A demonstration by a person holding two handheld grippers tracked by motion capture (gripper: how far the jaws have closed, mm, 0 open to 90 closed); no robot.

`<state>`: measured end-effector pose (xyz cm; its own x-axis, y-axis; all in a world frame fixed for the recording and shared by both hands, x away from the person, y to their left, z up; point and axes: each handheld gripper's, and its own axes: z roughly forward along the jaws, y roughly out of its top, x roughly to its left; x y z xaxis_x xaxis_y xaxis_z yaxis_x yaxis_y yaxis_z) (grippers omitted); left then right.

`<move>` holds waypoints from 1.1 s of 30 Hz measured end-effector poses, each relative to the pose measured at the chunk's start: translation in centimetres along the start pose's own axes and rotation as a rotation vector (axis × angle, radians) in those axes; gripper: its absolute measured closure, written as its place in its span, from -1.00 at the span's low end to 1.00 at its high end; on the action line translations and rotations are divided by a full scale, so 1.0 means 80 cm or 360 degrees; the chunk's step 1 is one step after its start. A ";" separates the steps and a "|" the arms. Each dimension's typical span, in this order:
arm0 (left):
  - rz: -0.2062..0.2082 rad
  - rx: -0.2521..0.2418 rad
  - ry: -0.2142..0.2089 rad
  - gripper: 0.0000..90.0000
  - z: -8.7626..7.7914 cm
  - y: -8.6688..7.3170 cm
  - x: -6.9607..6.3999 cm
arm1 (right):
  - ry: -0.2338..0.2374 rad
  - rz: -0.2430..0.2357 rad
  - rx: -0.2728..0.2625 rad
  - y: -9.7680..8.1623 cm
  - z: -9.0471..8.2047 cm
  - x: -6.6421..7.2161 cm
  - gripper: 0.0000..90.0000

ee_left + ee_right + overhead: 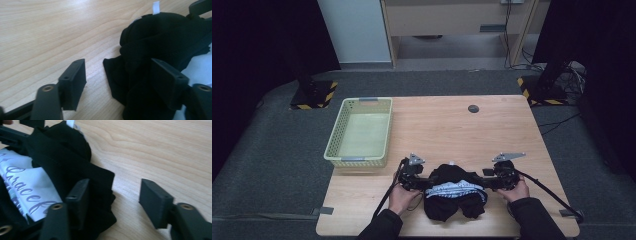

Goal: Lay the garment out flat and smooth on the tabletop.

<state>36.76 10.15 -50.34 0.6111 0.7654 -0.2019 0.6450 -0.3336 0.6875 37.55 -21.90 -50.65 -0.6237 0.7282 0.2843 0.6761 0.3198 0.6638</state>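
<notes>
Both grippers' fingers spread, straddling opposite edges of black garment (454,192) on surface (442,125), poised to pinch.

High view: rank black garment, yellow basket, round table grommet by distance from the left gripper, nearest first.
From the left gripper:
1. Black garment: right beside it, bunched between the two grippers at the table's near edge.
2. Yellow basket: up and to the left, on the table's left side.
3. Round table grommet: farthest, near the far edge, right of centre.
</notes>
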 end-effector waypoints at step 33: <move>0.0054 -0.0112 -0.0111 0.83 -0.027 0.008 -0.016 | 0.0020 -0.0097 -0.0120 0.012 -0.021 0.015 0.91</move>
<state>35.40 10.16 -48.10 0.6638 0.7136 -0.2240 0.5913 -0.3173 0.7414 36.77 -21.73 -48.53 -0.6679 0.7010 0.2501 0.6055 0.3164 0.7303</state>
